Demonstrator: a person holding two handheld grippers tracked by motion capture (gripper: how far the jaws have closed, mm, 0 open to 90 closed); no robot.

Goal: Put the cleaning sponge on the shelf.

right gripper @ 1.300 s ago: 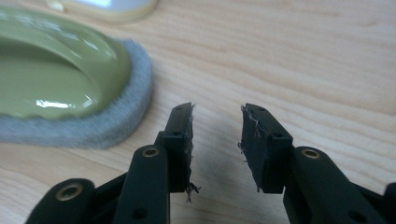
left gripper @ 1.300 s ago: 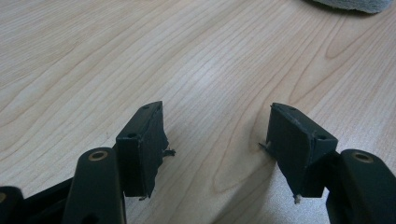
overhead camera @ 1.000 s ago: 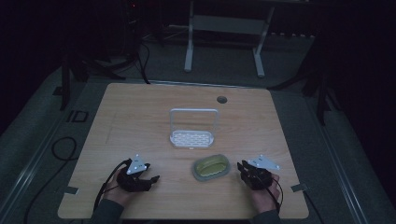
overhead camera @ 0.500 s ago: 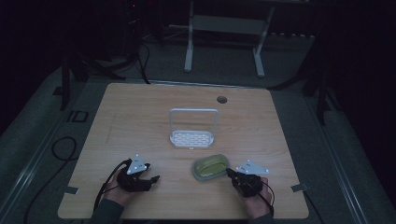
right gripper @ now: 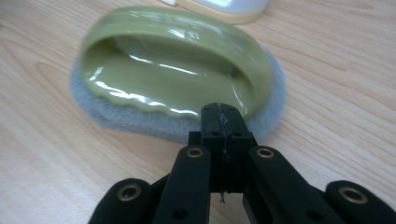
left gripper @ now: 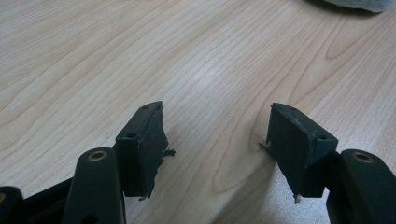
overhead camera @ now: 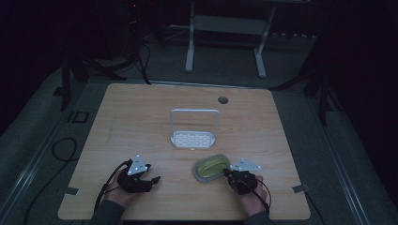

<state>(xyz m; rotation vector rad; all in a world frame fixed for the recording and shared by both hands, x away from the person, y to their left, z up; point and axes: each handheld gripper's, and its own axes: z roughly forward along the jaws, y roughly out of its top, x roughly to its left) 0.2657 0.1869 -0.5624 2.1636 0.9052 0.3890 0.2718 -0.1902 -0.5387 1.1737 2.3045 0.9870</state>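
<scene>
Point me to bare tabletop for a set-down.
Free: the far strip behind the white wire-handled rack, and the left side beyond it. Crowded: the near edge, where the left gripper, the green oval scrubber and the right gripper sit.

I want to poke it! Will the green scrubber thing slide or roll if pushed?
The green scrubber probably slides rather than rolls: it lies flat on a wide fuzzy grey pad. That pad may drag on the table. Its glossy top looks slippery for the right tool.
</scene>
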